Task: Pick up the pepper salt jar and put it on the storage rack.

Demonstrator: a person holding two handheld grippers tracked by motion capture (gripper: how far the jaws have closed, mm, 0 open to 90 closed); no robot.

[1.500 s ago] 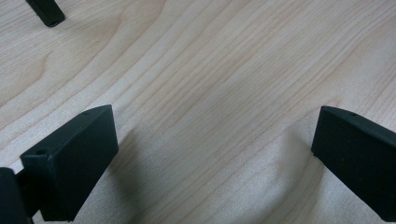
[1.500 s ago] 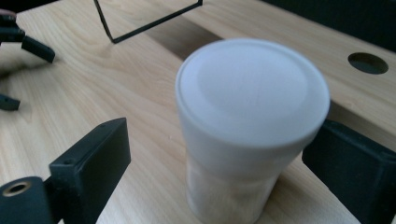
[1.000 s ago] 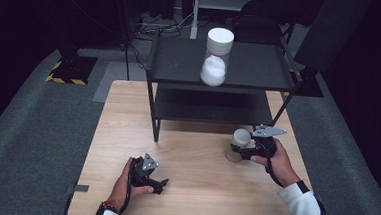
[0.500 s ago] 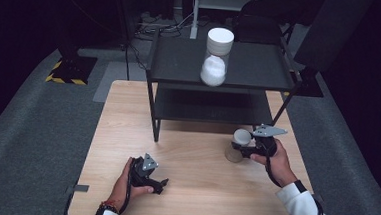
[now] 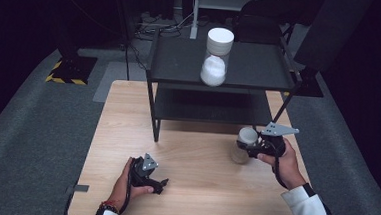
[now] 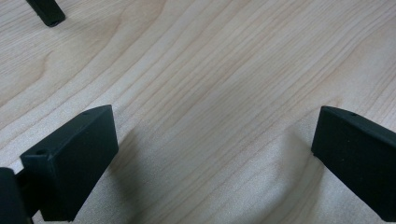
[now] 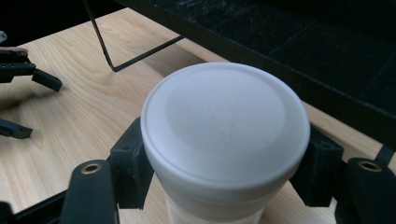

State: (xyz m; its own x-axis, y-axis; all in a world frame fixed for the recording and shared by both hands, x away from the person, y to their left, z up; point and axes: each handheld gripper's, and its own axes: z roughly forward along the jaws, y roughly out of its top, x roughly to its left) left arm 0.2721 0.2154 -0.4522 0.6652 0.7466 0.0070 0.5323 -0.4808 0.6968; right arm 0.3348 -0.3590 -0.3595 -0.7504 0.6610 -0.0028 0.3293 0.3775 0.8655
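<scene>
My right gripper [image 5: 250, 147] fingers clamped under white-lidded jar [image 5: 244, 144], grab done; placing left. Left gripper [image 5: 159, 185] fingers apart, idle at 7 o'clock on tabletop [image 5: 194, 173].

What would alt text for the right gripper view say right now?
The right gripper is clamped on a white-lidded jar just below its lid, one black jaw on each side. Behind it lie the light wooden table and the black shelf unit, with the left gripper at the far left edge.
</scene>
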